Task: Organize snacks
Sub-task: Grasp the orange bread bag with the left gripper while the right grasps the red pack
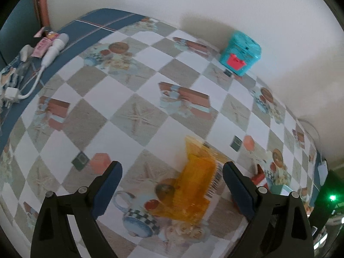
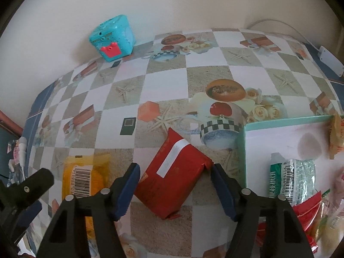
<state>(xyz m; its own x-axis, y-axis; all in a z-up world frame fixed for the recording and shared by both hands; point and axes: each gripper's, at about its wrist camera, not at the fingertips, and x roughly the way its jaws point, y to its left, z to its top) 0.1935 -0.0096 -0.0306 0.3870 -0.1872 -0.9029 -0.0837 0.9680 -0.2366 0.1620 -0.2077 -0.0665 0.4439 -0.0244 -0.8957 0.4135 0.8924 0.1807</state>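
A red snack packet (image 2: 172,178) lies slanted on the patterned tablecloth, between the fingers of my right gripper (image 2: 175,166). Its pads stand close against the packet's two sides, and the packet rests flat on the cloth. A yellow-orange packet (image 1: 193,182) with a barcode, blurred, lies between the wide-open fingers of my left gripper (image 1: 172,165), nearer the right finger. The right wrist view shows the same yellow packet (image 2: 83,176) left of the red one. A shallow teal-rimmed box (image 2: 245,142) at the right holds a green-and-white packet (image 2: 292,178), an orange packet (image 2: 336,137) and red wrappers (image 2: 305,212).
A turquoise tin (image 1: 240,53) with a red label stands by the wall at the back of the table, and the right wrist view shows this tin (image 2: 111,38) too. White handheld device with cable (image 1: 51,51) lies at the table's left edge. A white adapter (image 2: 331,61) sits far right.
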